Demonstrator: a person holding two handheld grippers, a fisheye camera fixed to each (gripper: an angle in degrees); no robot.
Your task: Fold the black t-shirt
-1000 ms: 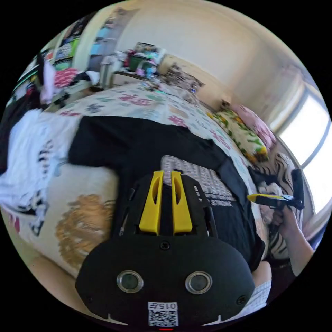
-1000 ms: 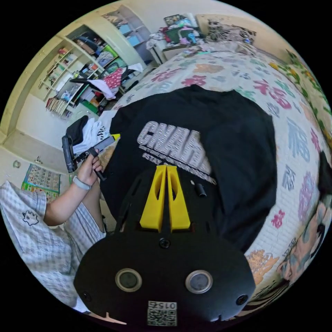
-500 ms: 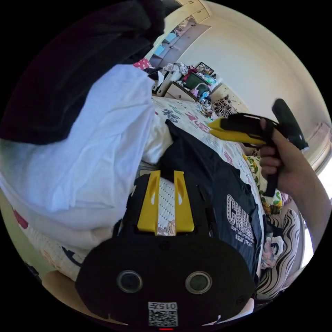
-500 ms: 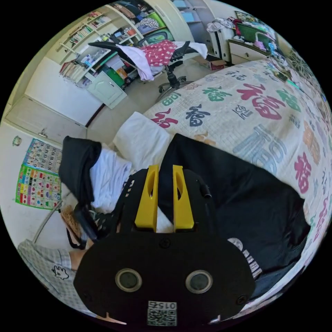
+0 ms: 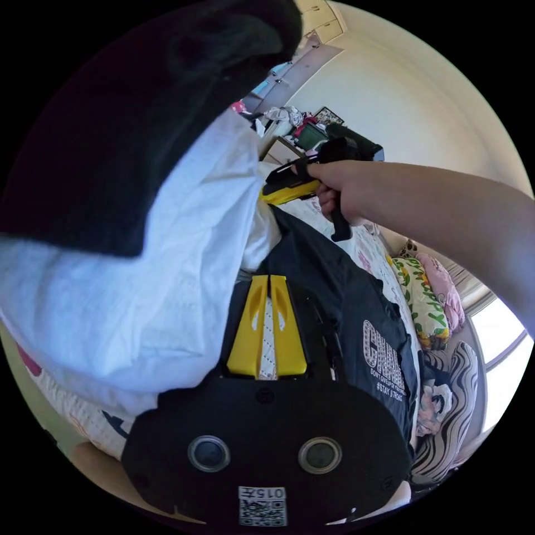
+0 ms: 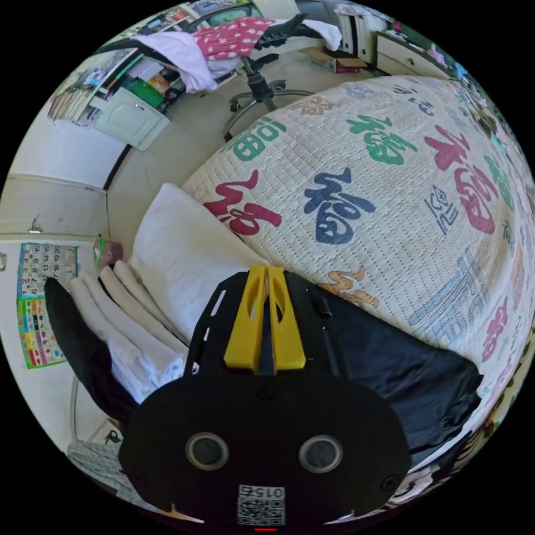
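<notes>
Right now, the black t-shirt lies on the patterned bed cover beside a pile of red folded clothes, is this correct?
Not quite. The pile of folded clothes is white, not red, as the right gripper view shows. The rest holds: the black t-shirt lies on the patterned bed cover beside that pile.

One black t-shirt (image 5: pixel 356 301) is lying on one bed (image 6: pixel 390 184), which is wearing one quilt printed with coloured characters. Two grippers are showing in the left gripper view: the left gripper (image 5: pixel 270 290) and the right gripper (image 5: pixel 276 192), the latter in one hand (image 5: pixel 334 186). Two pillows (image 5: pixel 432 301) are sitting by the window. One office chair (image 6: pixel 251 50) is standing on the floor.
</notes>
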